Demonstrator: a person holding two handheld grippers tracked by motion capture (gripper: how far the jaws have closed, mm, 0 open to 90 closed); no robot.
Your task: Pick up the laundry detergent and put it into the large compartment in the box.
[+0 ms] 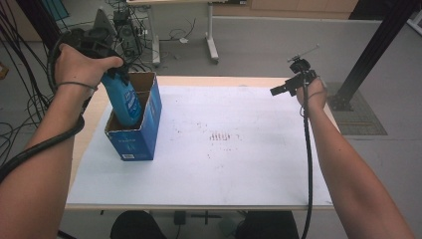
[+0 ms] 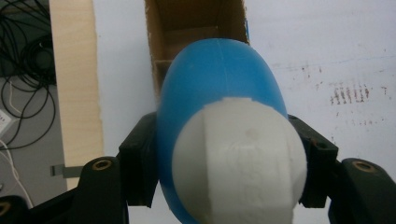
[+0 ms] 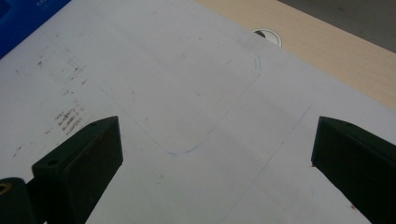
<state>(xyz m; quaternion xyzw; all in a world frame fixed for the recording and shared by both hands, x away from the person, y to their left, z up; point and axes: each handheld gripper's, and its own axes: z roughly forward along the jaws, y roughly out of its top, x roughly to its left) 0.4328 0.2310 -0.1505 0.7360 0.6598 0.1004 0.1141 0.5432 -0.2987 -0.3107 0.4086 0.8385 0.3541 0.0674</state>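
A blue bottle [image 1: 123,100] with a white cap [image 2: 240,161] stands half inside an open blue cardboard box [image 1: 139,137] at the left of the table. My left gripper [image 1: 113,70] is shut on the bottle's top end, its black jaws pressed against both sides near the cap. In the left gripper view the bottle [image 2: 215,84] points down into the box's brown interior [image 2: 187,28], which has cardboard dividers. My right gripper [image 1: 283,88] hovers open above the far right of the table, with nothing between its wide-apart jaws [image 3: 212,149].
A white sheet [image 1: 224,144] with faint marks covers the wooden table [image 1: 209,79]. A round cable hole [image 3: 268,36] lies in the bare wood beyond the sheet. Cables [image 1: 20,59] and a table frame [image 1: 211,45] crowd the floor behind.
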